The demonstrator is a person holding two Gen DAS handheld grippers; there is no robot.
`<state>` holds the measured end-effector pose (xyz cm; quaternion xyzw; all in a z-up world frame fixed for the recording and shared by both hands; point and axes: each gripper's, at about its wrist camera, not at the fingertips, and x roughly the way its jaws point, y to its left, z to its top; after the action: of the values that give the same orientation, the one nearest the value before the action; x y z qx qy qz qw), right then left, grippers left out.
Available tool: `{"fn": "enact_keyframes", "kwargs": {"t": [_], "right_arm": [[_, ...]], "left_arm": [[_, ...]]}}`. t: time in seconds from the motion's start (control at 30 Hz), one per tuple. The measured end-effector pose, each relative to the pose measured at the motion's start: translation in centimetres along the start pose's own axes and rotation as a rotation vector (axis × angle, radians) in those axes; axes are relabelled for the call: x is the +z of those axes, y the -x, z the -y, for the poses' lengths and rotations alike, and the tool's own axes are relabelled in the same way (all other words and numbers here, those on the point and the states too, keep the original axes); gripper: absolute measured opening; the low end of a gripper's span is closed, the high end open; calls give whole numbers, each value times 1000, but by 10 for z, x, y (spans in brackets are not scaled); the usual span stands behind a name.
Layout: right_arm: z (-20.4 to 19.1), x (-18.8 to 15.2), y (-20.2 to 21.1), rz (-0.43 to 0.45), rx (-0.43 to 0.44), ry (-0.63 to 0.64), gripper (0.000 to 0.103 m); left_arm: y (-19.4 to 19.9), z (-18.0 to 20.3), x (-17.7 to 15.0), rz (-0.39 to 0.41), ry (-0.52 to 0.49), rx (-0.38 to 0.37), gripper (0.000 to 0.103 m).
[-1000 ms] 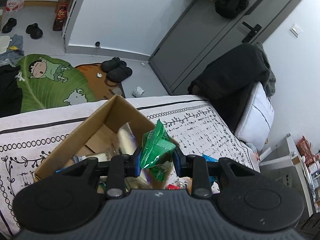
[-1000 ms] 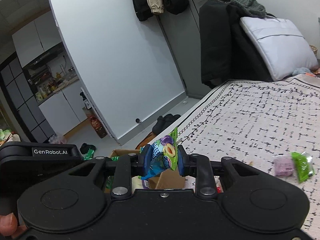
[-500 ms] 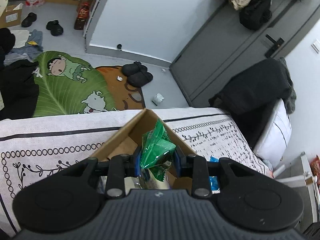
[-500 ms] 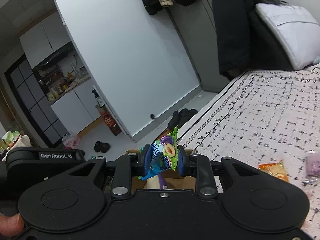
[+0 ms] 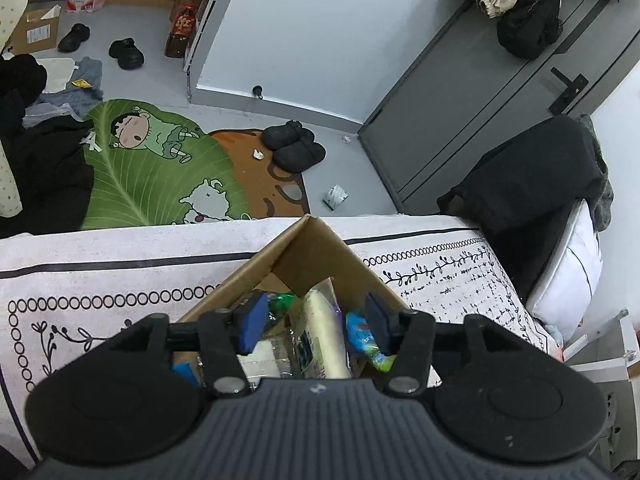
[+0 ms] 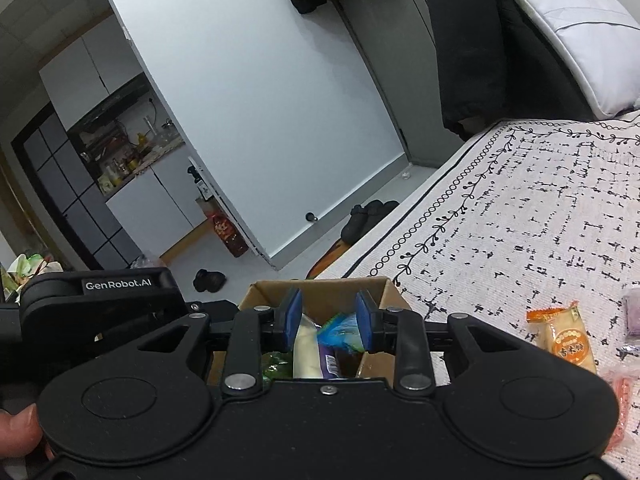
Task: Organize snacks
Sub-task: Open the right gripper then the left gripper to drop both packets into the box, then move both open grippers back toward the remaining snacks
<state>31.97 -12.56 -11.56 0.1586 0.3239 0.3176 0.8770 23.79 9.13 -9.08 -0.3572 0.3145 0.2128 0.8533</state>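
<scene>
Brown cardboard box [image 5: 320, 248] with matt, papery walls, shiny crinkly plastic snack packets [image 6: 344, 330] inside, woven cloth bed cover [image 6: 520, 208] with a rough look, matt black plastic gripper [image 5: 316, 320] with blue rubbery pads [image 5: 252, 322], glossy orange wrapper [image 6: 564, 338]

Left wrist view: high, close, looks down into box [image 5: 312, 252]. Right wrist view: lower, close, faces box [image 6: 320, 292] beyond bed [image 6: 520, 208]. Both share box, bed [image 5: 100, 272].

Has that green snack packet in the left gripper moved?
Yes. The green snack packet has dropped from between the open left gripper fingers into the cardboard box.
</scene>
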Motion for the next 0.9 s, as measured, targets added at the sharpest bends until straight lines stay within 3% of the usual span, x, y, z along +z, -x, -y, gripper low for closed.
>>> {"fn": "enact_keyframes", "kwargs": {"t": [0.47, 0.9], "right_arm": [[4, 4, 31, -21, -94, 2, 30], [17, 17, 88, 4, -204, 44, 46]], "left_arm": [[4, 15, -12, -17, -70, 11, 73], [18, 35, -30, -3, -135, -4, 78]]}}
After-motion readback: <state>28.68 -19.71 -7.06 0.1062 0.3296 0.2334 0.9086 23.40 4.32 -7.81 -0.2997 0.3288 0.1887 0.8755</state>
